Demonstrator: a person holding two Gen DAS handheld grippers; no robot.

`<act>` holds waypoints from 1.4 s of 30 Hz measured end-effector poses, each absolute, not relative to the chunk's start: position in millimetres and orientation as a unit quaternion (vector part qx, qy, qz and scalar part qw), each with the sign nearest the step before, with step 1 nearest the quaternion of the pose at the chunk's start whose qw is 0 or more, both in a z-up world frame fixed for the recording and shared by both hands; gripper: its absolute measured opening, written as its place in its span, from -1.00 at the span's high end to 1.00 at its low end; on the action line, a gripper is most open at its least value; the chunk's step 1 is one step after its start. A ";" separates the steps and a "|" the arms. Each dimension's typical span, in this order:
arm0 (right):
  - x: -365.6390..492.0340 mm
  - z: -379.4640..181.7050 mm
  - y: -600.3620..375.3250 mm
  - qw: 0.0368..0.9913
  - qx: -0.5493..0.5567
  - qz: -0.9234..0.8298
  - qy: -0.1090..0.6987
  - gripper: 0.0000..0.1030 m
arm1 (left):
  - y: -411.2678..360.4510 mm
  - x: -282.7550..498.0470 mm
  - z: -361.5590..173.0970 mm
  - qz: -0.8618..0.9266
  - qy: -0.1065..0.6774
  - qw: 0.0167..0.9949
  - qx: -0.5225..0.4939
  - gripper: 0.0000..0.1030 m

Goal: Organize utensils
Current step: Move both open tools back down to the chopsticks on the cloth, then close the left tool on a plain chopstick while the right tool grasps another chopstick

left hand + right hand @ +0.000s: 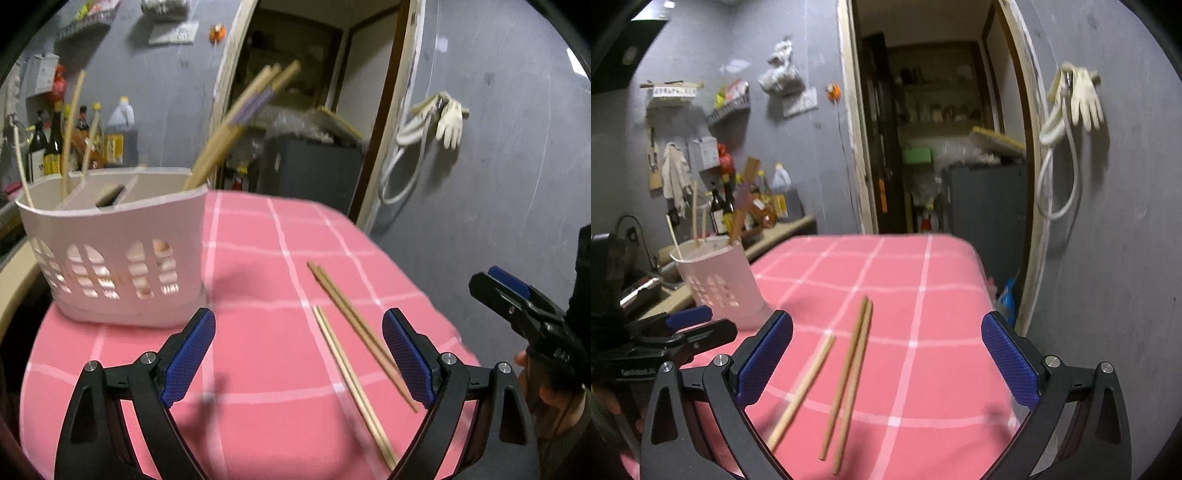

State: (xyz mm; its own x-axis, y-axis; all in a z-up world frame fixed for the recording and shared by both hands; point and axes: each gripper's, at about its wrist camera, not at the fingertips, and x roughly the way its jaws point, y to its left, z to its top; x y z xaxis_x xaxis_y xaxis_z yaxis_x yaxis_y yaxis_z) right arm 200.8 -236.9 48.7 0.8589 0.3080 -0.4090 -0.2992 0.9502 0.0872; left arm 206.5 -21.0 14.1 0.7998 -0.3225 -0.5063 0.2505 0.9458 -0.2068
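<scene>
Two pairs of wooden chopsticks lie on the pink checked tablecloth (258,354): a longer pair (354,325) (851,373) and a paler pair (351,384) (803,387) beside it. A white slotted utensil basket (122,258) (720,284) stands at the table's left, with several chopsticks (240,122) leaning upright in it. My left gripper (299,325) is open above the cloth with the loose chopsticks between its fingers, untouched. My right gripper (886,325) is open too, over the same chopsticks. Each gripper also shows in the other's view: the right gripper (491,284), the left gripper (701,325).
Bottles (55,147) (724,210) crowd a counter behind the basket, beside a sink (639,280). Past the table's far edge is an open doorway (938,147) with a dark cabinet (314,170). A glove and hose (443,118) (1078,103) hang on the grey wall to the right.
</scene>
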 end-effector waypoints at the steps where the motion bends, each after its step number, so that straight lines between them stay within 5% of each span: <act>1: 205.4 44.9 -237.9 0.961 0.011 0.160 0.226 -0.98 | -23.1 209.5 10.4 -0.153 0.288 0.943 -0.063 -0.70; 11: 236.0 13.9 -234.5 0.927 0.006 0.191 0.323 -0.28 | -43.0 234.5 -19.6 -0.164 0.388 0.907 -0.030 -0.16; 15: 242.5 9.2 -234.5 0.919 0.005 0.197 0.341 -0.09 | -46.6 243.4 -26.1 -0.161 0.411 0.897 -0.025 -0.12; 28: 252.0 3.5 -237.6 0.909 0.011 0.202 0.364 0.00 | -61.5 259.7 -33.1 -0.157 0.426 0.891 0.001 0.06; 35: 261.7 -2.5 -230.6 0.899 0.003 0.208 0.386 0.24 | -71.0 266.2 -33.2 -0.165 0.425 0.890 0.015 0.50; 42: 271.0 -4.0 -228.2 0.894 0.006 0.213 0.394 0.30 | -77.3 273.5 -34.8 -0.175 0.436 0.883 0.017 0.57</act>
State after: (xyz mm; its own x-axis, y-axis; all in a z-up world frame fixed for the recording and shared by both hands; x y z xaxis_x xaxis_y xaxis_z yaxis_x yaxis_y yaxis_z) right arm 271.0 -228.2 -4.0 0.5993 0.3862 -0.7012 -0.3760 0.9091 0.1793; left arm 273.5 -77.3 -34.8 0.5591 -0.2950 -0.7749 0.3247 0.9378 -0.1227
